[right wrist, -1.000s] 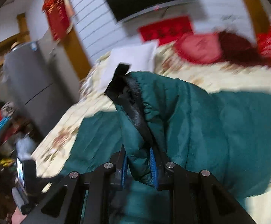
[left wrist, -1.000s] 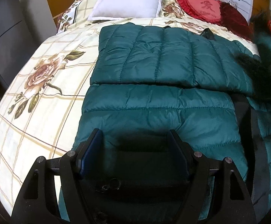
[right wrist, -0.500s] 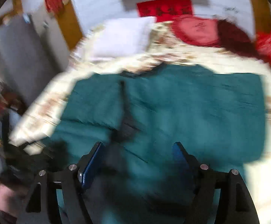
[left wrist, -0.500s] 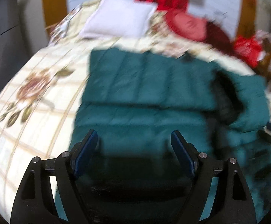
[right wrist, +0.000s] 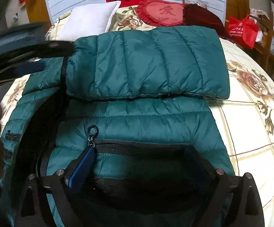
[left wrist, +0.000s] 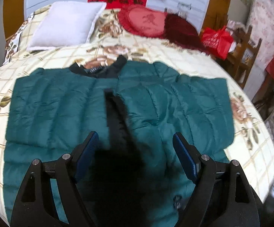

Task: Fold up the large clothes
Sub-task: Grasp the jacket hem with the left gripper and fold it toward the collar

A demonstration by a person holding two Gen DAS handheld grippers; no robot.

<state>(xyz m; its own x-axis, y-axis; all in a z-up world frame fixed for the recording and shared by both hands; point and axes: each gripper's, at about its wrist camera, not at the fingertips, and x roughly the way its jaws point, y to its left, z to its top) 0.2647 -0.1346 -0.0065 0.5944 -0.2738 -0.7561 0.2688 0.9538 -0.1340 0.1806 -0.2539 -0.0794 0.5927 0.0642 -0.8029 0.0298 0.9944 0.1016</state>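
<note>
A dark green quilted down jacket (left wrist: 155,102) lies flat on the bed, front up, with both sleeves folded across its chest and a black zipper band (left wrist: 116,117) down the middle. My left gripper (left wrist: 135,143) is open and empty above the jacket's lower middle. In the right wrist view the jacket (right wrist: 146,60) shows a folded sleeve lying across it and a zipped pocket (right wrist: 137,147) below. My right gripper (right wrist: 140,158) is open and empty, low over that pocket. The left gripper (right wrist: 23,56) shows blurred at the upper left of the right wrist view.
The bed has a cream floral cover (left wrist: 250,124). A white pillow (left wrist: 67,24), a red heart cushion (left wrist: 144,22) and a dark red cushion (left wrist: 182,30) lie at the head. A red bag (left wrist: 218,41) sits on a wooden chair to the right.
My right gripper let go of the jacket's sleeve and opened; the sleeve now lies folded across the chest. Both grippers have shifted to face the jacket's middle and lower part.
</note>
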